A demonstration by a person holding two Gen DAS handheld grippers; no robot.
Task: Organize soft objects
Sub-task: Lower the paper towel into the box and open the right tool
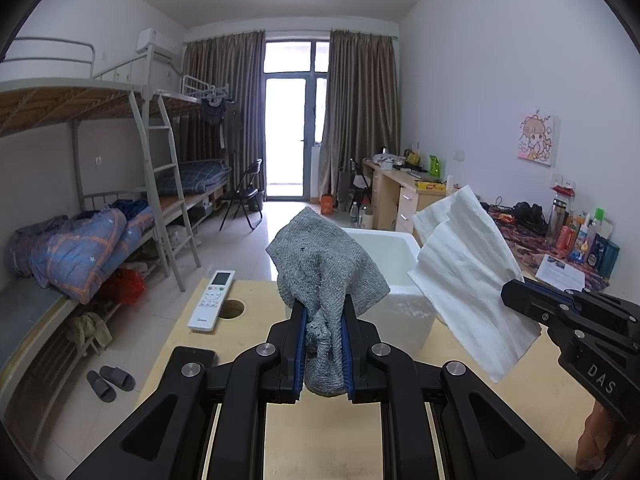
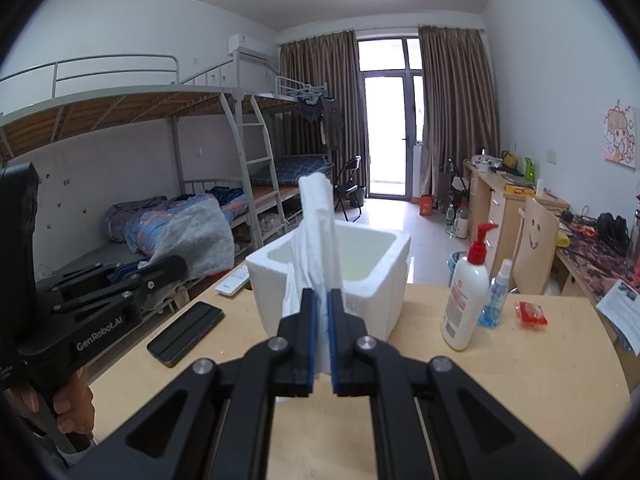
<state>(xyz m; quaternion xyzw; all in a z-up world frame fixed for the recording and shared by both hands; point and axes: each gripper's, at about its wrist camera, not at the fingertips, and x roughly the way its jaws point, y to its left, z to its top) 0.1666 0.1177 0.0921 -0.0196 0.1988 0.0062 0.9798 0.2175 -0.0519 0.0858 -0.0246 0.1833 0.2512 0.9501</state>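
Left gripper (image 1: 323, 344): you have it clamped on a grey knitted cloth (image 1: 326, 276), pinched at a bunched part so the rest fans out above the pads and a tail hangs below. Gripping a gather like this probably keeps the loose knit from slipping.

Right gripper (image 2: 322, 344): its blue pads are pressed together on a white paper towel (image 2: 318, 240), held near one edge so the sheet stands up in front of the camera. In the left view the same towel spreads flat beside the cloth, not touching it.

Foam box (image 2: 360, 264): the open white polystyrene box stands on the table just ahead of both grippers. You look set to drop both soft pieces in; neither is inside yet, both are held in the air in front of its opening.

Table (image 2: 500, 380): pale wooden top with a round cable hole near the left edge.

On the table, left side: a white air-conditioner remote (image 1: 211, 300) and a black phone (image 2: 186, 332), both lying flat and clear of the box.

On the table, right side: a white pump bottle with a red pump (image 2: 466, 300), a small blue spray bottle (image 2: 494, 296) touching or just beside it, and a red packet (image 2: 531, 314).

Room: a dormitory with metal bunk beds (image 2: 160, 120) along the left wall, desks along the right, brown curtains round a bright balcony door at the far end.
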